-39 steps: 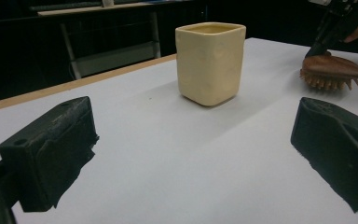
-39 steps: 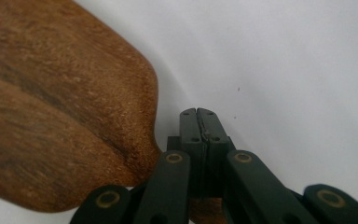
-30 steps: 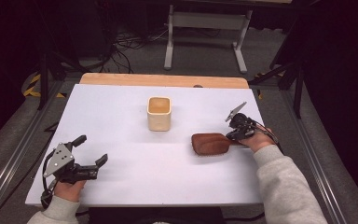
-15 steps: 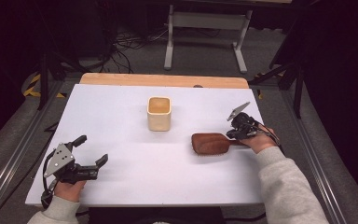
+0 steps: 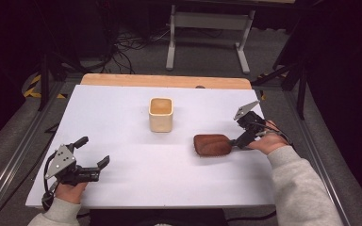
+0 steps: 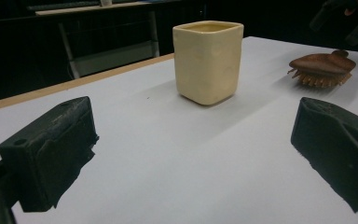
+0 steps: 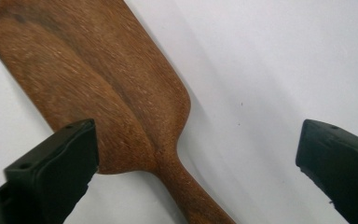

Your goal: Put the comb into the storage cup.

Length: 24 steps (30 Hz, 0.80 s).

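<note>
A brown wooden hairbrush (image 5: 212,145) lies bristles down on the white table (image 5: 122,193), right of the middle. My right gripper (image 5: 239,141) hovers over its handle. Its jaws have just been opening and now stand wide open, with the handle (image 7: 182,182) lying between them untouched. The brush's back (image 7: 88,79) is close beneath that gripper (image 7: 196,140). A cream square cup (image 5: 161,114) stands upright near the table's middle. My left gripper (image 5: 94,151) rests open and empty at the near left, pointing toward the cup (image 6: 208,60) and the brush (image 6: 324,67).
A wooden strip (image 5: 165,81) runs along the table's far edge. Beyond it a metal stand (image 5: 207,28) and cables (image 5: 122,47) sit on the floor. A metal rail (image 5: 9,160) borders the table's left side.
The right gripper has lifted slightly off the brush handle and its jaws have spread. The brush, the cup and the left gripper have stayed where they were.
</note>
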Available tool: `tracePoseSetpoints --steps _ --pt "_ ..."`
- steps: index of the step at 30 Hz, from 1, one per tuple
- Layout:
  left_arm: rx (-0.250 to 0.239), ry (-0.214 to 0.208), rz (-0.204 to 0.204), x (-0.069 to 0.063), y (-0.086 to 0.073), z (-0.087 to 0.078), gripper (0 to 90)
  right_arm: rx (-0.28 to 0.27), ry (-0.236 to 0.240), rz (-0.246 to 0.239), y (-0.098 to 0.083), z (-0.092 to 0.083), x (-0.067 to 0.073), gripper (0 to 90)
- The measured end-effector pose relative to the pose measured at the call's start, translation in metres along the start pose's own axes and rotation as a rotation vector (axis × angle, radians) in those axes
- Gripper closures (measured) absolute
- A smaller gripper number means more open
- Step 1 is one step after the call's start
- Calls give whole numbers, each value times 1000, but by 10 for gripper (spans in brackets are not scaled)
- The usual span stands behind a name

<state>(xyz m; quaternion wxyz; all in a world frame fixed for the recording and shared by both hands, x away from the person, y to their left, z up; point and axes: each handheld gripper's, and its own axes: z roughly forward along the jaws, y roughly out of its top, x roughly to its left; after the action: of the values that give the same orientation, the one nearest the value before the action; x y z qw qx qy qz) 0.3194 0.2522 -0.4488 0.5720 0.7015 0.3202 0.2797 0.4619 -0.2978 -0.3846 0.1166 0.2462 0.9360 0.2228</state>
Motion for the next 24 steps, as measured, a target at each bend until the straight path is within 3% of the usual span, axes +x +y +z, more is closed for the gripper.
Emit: tracePoseSetpoints --steps 4,10,24 --pt "-1 0 2 0 0 0 8 -25 37 -45 0 -5 0 0" --pt "3 -4 2 0 -1 1 8 47 61 -138 1 0 3 7" --pt "3 -1 3 0 -1 0 8 207 133 -225 2 14 3 107"
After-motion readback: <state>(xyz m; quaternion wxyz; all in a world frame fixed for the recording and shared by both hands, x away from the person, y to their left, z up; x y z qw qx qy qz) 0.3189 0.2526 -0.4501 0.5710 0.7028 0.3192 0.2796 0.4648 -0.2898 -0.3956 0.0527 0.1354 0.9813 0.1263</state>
